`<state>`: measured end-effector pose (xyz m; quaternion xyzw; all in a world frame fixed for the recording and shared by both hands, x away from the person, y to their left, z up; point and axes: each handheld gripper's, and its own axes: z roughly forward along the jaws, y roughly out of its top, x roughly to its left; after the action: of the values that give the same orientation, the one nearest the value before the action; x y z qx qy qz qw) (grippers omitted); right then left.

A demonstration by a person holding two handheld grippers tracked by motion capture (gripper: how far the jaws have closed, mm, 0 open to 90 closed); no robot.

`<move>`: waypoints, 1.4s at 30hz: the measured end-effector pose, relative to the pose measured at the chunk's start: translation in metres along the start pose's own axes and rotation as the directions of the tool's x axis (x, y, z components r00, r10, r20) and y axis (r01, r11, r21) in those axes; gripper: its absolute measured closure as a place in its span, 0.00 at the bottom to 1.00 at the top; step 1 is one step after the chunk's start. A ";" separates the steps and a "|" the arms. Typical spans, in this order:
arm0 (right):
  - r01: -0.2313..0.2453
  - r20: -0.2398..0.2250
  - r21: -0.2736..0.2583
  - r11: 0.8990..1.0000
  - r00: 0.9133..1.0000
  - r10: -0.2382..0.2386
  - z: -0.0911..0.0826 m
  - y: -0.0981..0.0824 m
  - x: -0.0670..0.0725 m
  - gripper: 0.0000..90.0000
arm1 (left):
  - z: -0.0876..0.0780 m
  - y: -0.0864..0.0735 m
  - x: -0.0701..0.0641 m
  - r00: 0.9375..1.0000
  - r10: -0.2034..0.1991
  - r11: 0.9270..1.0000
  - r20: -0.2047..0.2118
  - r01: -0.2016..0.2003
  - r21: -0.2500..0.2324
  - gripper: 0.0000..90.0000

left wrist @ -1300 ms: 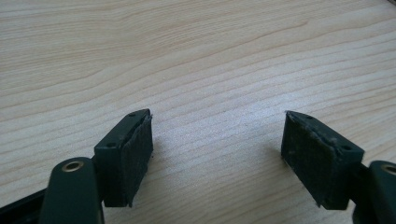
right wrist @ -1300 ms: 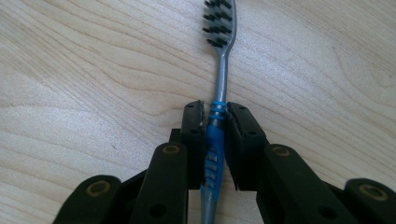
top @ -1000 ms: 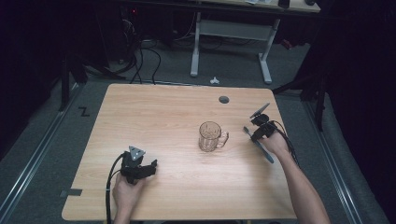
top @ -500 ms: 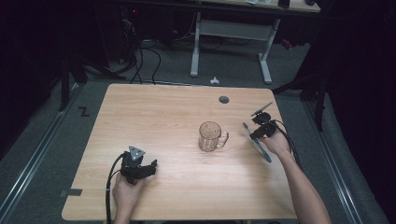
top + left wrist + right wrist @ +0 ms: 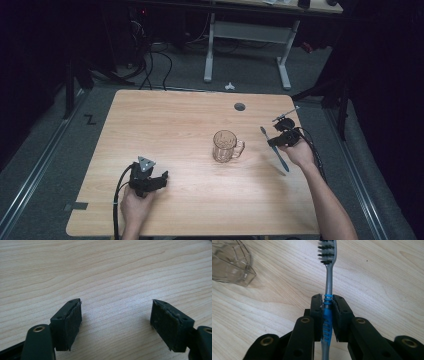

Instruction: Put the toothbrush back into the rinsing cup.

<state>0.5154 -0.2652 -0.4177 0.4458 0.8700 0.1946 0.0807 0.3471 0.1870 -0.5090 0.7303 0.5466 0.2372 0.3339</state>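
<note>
Moved since a second ago: right gripper (image 5: 280, 136), carried a little nearer the mug (image 5: 226, 146) with the toothbrush (image 5: 274, 148) in its grip; left gripper (image 5: 150, 181) and mug unchanged.

Item 1, toothbrush: blue-and-grey handle clamped between the right gripper's jaws, bristle head free beyond them, tail end trailing toward 5 o'clock over the table (image 5: 175, 120). Held near mid-handle, probably so the head can be steered into the mug.

Item 2, mug: clear glass, upright, at table centre, handle toward 3 o'clock; stands at about 9 o'clock from the right gripper, apart from it.

Item 3, left gripper: resting at 7 o'clock of the mug, well apart, jaws spread with nothing between them; seemingly idle.

View notes: right gripper view gives the closed pads on the ribbed blue grip (image 5: 327, 315), the bristles (image 5: 326, 251) and a corner of the mug (image 5: 230, 262). Left gripper view confirms the gap over bare wood (image 5: 115, 322). High view alone gives the whole layout.
</note>
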 end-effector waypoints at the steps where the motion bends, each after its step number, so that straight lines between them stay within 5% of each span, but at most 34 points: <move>1: 0.000 0.001 -0.005 1.000 1.000 0.000 -0.001 0.000 0.001 0.89 | 0.000 0.000 0.000 1.000 0.000 1.000 0.000 0.000 0.000 0.29; 14: 0.040 -0.059 -0.106 0.994 0.997 -0.046 -0.019 -0.004 0.013 0.89 | 0.000 0.000 0.000 1.000 0.000 1.000 0.000 0.000 0.000 0.29; 24: 0.021 -0.112 -0.180 0.983 0.993 -0.042 -0.026 -0.014 0.016 0.89 | 0.000 0.000 0.000 1.000 0.000 1.000 0.001 0.000 0.000 0.28; 30: -0.005 -0.134 -0.224 0.975 0.991 -0.026 -0.031 -0.020 0.014 0.89 | 0.000 0.000 0.000 1.000 0.000 1.000 0.000 0.000 0.000 0.28; 42: 0.022 -0.172 -0.298 0.954 0.982 -0.076 -0.037 -0.027 0.023 0.89 | 0.000 0.000 0.000 1.000 0.003 1.000 -0.002 -0.003 0.001 0.29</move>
<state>0.4701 -0.2708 -0.3943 0.3875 0.8457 0.3600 0.0714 0.3470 0.1865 -0.5090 0.7311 0.5460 0.2382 0.3326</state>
